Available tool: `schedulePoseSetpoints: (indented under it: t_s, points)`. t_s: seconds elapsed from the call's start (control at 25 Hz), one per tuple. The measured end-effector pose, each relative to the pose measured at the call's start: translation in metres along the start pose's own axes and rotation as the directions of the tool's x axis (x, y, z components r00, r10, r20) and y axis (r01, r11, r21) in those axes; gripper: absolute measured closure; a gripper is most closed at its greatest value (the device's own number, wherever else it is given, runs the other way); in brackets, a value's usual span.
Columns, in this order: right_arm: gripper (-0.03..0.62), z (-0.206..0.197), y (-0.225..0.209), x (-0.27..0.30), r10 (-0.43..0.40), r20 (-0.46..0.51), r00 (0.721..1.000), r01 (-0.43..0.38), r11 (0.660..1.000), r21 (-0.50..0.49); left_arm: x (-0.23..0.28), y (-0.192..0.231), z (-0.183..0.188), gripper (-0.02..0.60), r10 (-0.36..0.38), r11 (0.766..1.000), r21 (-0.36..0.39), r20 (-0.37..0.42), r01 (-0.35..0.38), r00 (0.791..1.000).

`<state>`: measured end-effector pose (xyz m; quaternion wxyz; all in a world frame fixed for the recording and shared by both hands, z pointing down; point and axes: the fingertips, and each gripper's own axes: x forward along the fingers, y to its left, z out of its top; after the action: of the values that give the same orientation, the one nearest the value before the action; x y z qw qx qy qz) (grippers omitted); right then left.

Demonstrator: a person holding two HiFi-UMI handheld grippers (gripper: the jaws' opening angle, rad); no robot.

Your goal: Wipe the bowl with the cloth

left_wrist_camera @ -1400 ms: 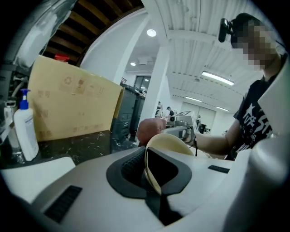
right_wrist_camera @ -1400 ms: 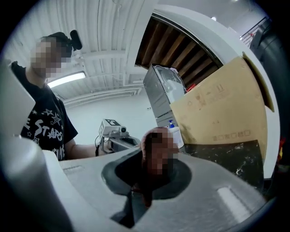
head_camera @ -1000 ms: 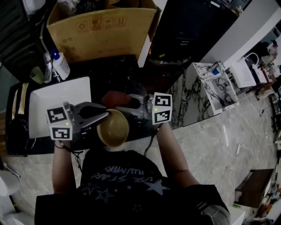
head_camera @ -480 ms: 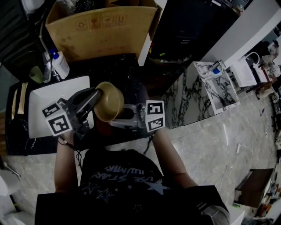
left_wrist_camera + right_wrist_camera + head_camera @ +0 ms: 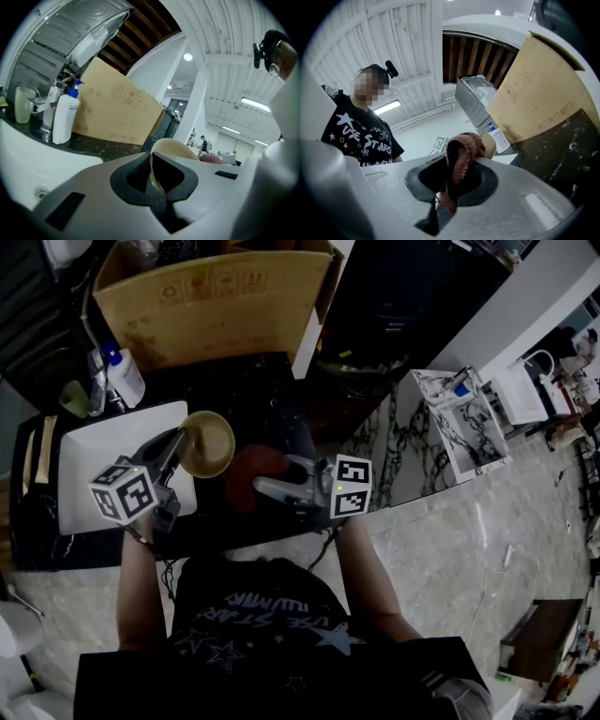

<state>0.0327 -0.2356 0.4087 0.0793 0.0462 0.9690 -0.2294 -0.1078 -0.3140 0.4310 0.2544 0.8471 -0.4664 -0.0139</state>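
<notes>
Presently found both task items in hand. Noted left gripper [image 5: 185,439] with jaws nearly together, clamped on the rim of the bowl [image 5: 208,443]. Located bowl at the right edge of the white sink [image 5: 94,460], opening upward; cannot tell whether resting or lifted. Noted right gripper [image 5: 261,486] with jaws pinched on the bunched reddish cloth [image 5: 251,468], just beside the bowl over the dark table [image 5: 272,395], with no contact seen.

Judged progress unsettled: cloth outside the bowl, no wiping contact on show, no trace inside the bowl to prove a wipe done.

Confirmed by left gripper view only: thin rim edge-on between the pads. Confirmed by right gripper view only: cloth folded through the jaws. Obtained gap between cloth and bowl from head view alone.
</notes>
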Motion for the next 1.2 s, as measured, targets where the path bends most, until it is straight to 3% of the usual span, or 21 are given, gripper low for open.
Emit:
schedulePoseSetpoints:
  t_s: [0.2, 0.4, 0.64, 1.0, 1.2]
  points:
    - [0.548, 0.015, -0.027, -0.026, -0.170, 0.042, 0.985, 0.171, 0.985, -0.026, 0.007, 0.014, -0.016, 0.561, 0.095, 0.995, -0.024, -0.057, -0.096, 0.994]
    - [0.548, 0.019, -0.039, -0.051, -0.286, 0.047, 0.957, 0.289, 0.956, -0.055, 0.022, 0.024, -0.033, 0.561, 0.201, 0.977, -0.039, -0.128, -0.207, 0.971]
    - [0.548, 0.020, -0.046, -0.062, -0.312, 0.066, 0.948, 0.315, 0.949, -0.029, 0.041, 0.034, -0.050, 0.561, 0.282, 0.951, -0.070, -0.199, -0.301, 0.938]
    - [0.548, 0.018, -0.051, -0.068, -0.343, 0.081, 0.936, 0.344, 0.939, 0.000, 0.062, 0.056, -0.055, 0.560, 0.343, 0.922, -0.088, -0.260, -0.376, 0.903]
    - [0.548, 0.017, -0.042, -0.065, -0.372, 0.082, 0.925, 0.373, 0.928, -0.004, 0.067, 0.050, -0.058, 0.558, 0.290, 0.937, -0.116, -0.263, -0.329, 0.920]
